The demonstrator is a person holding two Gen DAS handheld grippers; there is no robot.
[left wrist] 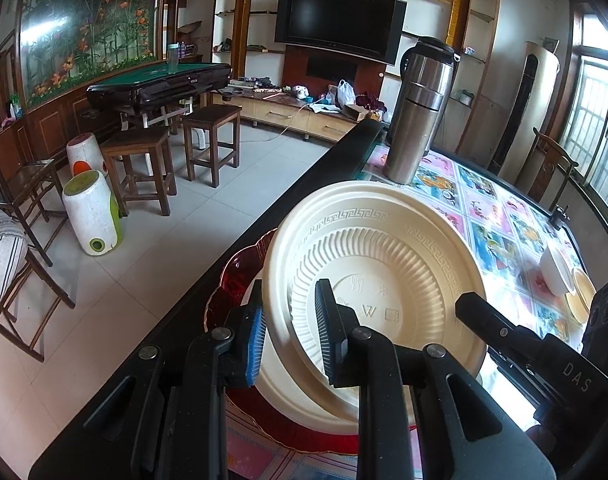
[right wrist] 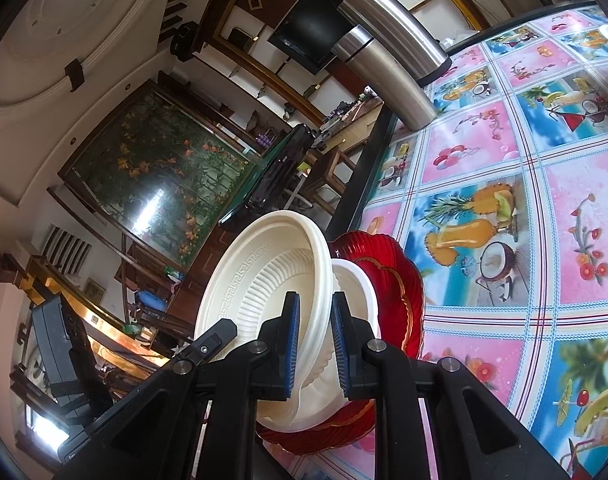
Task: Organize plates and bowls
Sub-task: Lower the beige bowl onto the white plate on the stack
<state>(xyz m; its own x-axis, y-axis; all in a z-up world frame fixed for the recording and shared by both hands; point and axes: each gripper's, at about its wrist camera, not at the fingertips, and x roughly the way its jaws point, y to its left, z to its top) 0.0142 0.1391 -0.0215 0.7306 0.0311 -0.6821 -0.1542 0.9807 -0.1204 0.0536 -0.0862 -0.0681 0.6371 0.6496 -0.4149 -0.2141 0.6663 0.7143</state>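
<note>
At centre frame we pinch the cream disposable plate (left wrist: 380,264) by its rim with left gripper (left wrist: 292,344) and right gripper (right wrist: 314,344), above the red glass plate (right wrist: 392,280). It looks light, flexible: rim holds suit.

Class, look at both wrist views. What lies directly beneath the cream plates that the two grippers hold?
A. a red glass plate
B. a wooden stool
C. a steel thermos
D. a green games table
A: the scalloped red glass plate shows under the cream plates, resting on the table.
</note>
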